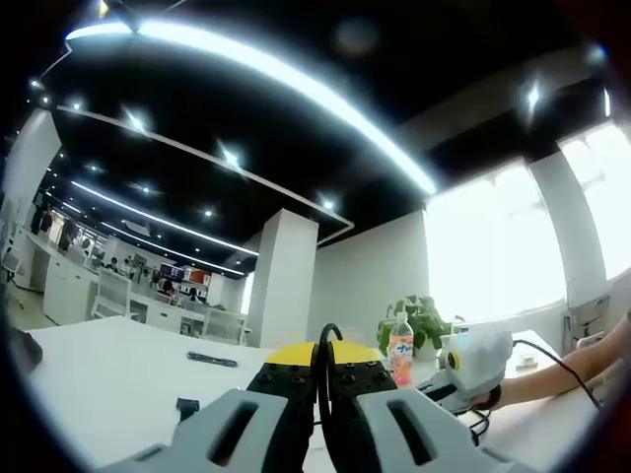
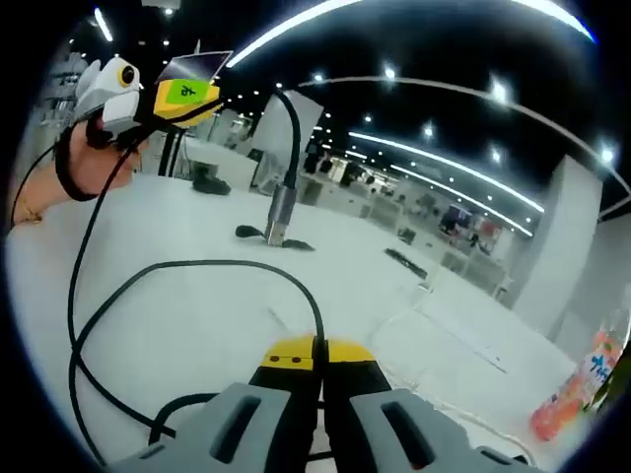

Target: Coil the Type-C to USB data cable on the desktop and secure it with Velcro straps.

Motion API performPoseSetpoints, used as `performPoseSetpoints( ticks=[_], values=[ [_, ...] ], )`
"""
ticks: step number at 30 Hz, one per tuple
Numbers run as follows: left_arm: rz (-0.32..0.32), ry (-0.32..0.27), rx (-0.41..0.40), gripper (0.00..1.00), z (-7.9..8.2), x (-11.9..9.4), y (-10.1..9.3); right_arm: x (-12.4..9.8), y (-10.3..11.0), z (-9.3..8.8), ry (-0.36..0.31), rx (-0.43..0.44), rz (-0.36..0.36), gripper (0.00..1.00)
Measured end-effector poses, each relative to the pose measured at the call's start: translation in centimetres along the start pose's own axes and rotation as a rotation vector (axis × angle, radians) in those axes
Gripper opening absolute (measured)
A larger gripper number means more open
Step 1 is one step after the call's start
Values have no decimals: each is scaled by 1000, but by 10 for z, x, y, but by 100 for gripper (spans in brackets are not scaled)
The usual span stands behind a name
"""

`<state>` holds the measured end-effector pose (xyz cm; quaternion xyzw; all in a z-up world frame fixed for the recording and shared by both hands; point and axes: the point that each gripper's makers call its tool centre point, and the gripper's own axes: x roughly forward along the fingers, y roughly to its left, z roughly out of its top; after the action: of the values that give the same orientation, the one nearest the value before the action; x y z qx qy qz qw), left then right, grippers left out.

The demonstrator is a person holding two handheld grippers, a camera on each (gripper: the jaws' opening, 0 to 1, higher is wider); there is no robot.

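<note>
2 tongs (image 1: 321, 379) (image 2: 317, 367) each clamped on the black cable (image 2: 177, 271), raised off the white surface (image 2: 197, 325), presumably stretched for coiling.

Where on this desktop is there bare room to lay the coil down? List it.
Free: the white desktop inside the black cable loop, and the stretch between the hanging connector and the orange drink bottle. Crowded: around the left gripper, where the cable hangs down, and just ahead of the right gripper.
</note>
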<state>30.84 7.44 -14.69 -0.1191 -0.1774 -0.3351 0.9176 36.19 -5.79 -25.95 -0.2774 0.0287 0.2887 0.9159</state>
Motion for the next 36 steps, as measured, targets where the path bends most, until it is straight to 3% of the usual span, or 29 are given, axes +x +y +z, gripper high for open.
performPoseSetpoints(
  ticks=[6,10,18,28,31,32,33,35,36],
  values=[
    [-17,17,27,4,-4,1,-6,-9,-2,26,-76,-151,-77,0],
    [-22,21,40,4,-4,2,-7,-15,-4,40,-123,-193,-117,0],
    [-49,-8,73,4,6,0,-18,-45,-32,85,-299,-138,-236,0],
    [-76,-9,107,4,6,1,-26,-80,-41,133,-467,-168,-335,0],
    [-80,-1,122,4,4,1,-27,-78,-37,136,-463,-173,-314,0],
    [-80,0,125,4,4,1,-27,-70,-31,129,-429,-165,-271,0],
    [-78,0,125,4,4,1,-26,-63,-31,117,-378,-119,-256,0],
    [-72,-1,121,4,5,0,-24,-52,-30,100,-338,-9,-215,0],
    [-69,-4,118,4,5,0,-23,-43,-29,82,-269,54,-174,1]
  ],
)
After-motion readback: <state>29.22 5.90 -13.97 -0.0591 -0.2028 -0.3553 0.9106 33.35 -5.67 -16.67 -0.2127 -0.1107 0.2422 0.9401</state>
